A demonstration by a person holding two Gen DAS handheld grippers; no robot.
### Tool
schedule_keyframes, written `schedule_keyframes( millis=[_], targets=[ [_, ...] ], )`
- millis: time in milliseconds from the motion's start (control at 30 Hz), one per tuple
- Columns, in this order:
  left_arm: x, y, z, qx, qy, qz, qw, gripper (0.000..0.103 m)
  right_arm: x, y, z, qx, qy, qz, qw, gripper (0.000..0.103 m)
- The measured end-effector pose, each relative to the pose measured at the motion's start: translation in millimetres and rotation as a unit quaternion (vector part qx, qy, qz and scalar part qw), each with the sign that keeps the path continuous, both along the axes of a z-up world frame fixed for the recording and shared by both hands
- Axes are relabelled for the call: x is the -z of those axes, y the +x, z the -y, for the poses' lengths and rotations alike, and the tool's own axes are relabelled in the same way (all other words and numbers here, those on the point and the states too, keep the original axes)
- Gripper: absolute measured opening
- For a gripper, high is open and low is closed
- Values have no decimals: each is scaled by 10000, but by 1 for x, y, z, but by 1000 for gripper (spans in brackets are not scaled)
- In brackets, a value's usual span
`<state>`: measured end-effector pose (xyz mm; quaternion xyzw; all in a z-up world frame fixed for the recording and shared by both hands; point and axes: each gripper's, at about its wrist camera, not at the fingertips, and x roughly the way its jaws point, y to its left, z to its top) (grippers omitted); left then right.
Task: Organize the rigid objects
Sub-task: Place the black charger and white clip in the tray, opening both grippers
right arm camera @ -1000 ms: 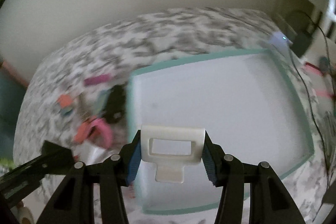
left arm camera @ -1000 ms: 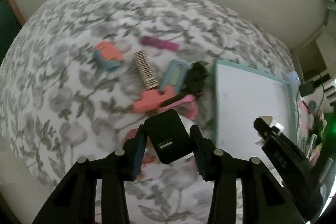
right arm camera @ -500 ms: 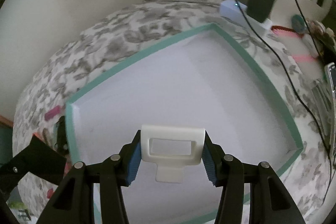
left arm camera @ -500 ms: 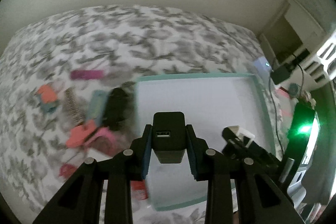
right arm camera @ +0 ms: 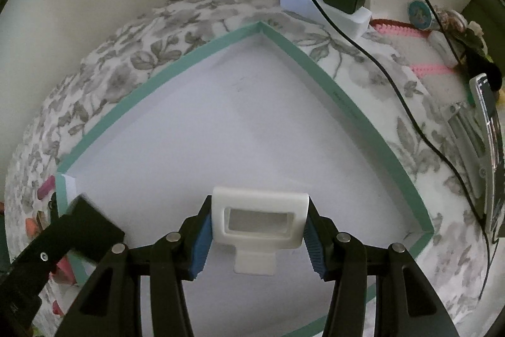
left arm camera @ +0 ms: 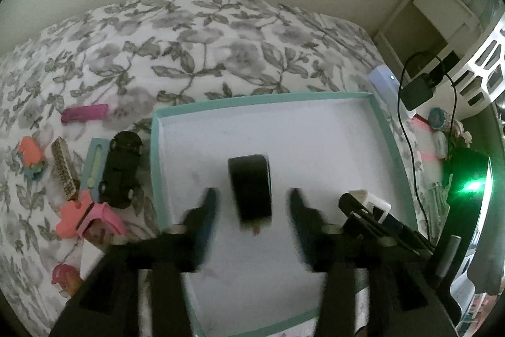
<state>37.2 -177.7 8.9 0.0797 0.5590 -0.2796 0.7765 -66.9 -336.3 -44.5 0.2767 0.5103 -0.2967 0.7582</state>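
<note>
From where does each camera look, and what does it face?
Left wrist: sits on the left gripper, looks down into the teal-rimmed tray; jaws just opened, black charger free between them.
Right wrist: sits on the right gripper, jaws shut on the white clip over the tray.
Shared: the tray, floral cloth, each other's gripper.

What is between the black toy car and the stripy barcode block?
A pale blue flat piece lies between the toy car and the barcode block, in the left wrist view.

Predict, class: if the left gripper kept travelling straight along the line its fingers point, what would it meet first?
Most likely the black rectangular charger block, lying loose between the left gripper's just-opened jaws, then the white floor of the teal-rimmed tray. Depth is uncertain.
</note>
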Motion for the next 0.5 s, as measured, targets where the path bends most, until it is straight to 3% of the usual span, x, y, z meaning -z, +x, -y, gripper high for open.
schedule_keyframes(
  millis=[167, 300, 400, 500],
  targets=[
    [-5, 2, -11, -138, 21, 60, 9999, 66, -3, 1, -1, -17, -61, -46, 10000, 59],
    [-8, 6, -20, -291, 78, 120, 9995, 77, -9, 3, -2, -78, -171, 1, 9998, 65],
    [-10, 9, -28, -411, 116, 181, 9989, 84, -11, 4, -5, -157, -256, 58, 9995, 77],
    [-9, 15, -38, -586, 64, 164, 9981, 91, -12, 6, -8, -239, -333, 81, 9991, 78]
  ],
)
